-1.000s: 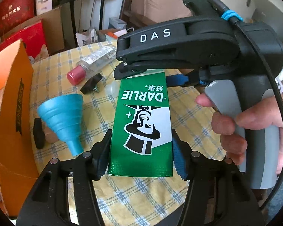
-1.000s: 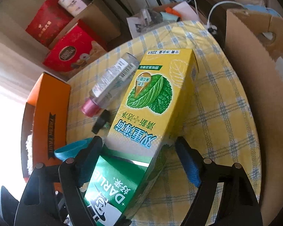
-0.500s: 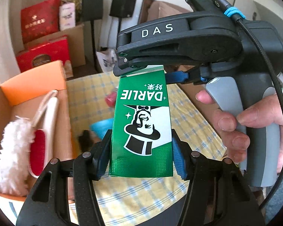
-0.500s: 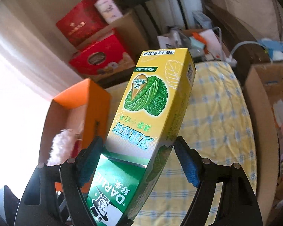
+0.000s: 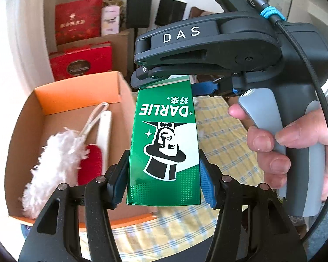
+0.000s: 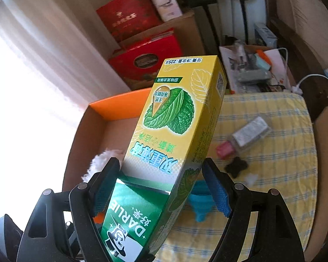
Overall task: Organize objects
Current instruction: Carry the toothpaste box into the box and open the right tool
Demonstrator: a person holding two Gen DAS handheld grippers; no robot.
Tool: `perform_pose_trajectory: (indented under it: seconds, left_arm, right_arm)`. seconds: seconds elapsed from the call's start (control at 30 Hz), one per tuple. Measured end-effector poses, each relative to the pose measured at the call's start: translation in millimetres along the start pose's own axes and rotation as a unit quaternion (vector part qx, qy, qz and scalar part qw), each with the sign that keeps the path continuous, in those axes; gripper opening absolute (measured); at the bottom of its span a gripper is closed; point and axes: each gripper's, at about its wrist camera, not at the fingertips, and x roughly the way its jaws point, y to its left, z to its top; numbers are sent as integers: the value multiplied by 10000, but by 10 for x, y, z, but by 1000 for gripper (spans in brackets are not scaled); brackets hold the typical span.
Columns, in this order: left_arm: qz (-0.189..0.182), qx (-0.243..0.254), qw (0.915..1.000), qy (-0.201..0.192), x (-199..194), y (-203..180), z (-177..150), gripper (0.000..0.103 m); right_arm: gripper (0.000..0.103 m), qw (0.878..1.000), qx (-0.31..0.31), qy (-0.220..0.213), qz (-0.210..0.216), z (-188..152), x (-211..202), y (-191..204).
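Both grippers hold one Darlie toothpaste box (image 5: 164, 148), green at one end and yellow with mint leaves at the other (image 6: 175, 122). My left gripper (image 5: 163, 180) is shut on its green end. My right gripper (image 6: 161, 187) is shut on it near the green and yellow seam; its body shows in the left wrist view (image 5: 207, 50). The box is in the air, beside and above an open orange cardboard box (image 5: 76, 91) that also shows in the right wrist view (image 6: 116, 107). Inside lie a white fluffy duster (image 5: 52, 159) and a red lint brush (image 5: 91, 166).
On the yellow checked tablecloth (image 6: 273, 152) lie a clear bottle with a pink cap (image 6: 245, 137), a black knob (image 6: 236, 167) and a blue funnel (image 6: 200, 203). Red gift boxes (image 5: 81, 63) and cartons stand behind the table.
Both grippers have carried the toothpaste box up and left, from over the table's middle to beside the orange box, whose inside now shows.
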Motion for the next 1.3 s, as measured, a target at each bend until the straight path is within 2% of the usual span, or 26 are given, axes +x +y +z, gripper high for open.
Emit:
perform_pose_trajectory:
  seconds: [0.37, 0.57, 0.77, 0.97, 1.1, 1.3]
  left_arm:
    - [106, -534, 9985, 75, -54, 496, -114, 54]
    - [89, -736, 9968, 311, 59, 662, -240, 55]
    - [115, -790, 9955, 505, 179, 699, -355, 54]
    - [118, -844, 9945, 614, 223, 690, -423, 60]
    - [176, -867, 9947, 527, 148, 690, -432, 71]
    - [247, -934, 9947, 338, 3, 659, -421, 88]
  right_arm:
    - [80, 9988, -377, 293, 57, 67, 443, 477]
    - [80, 9967, -531, 612, 25, 52, 772, 563]
    - [82, 9940, -703, 802, -251, -28, 972, 560]
    - [86, 9933, -816, 693, -429, -23, 928, 556]
    - [86, 9947, -774, 597, -328, 7, 810, 528]
    - [87, 9947, -851, 363, -460, 10, 541, 427]
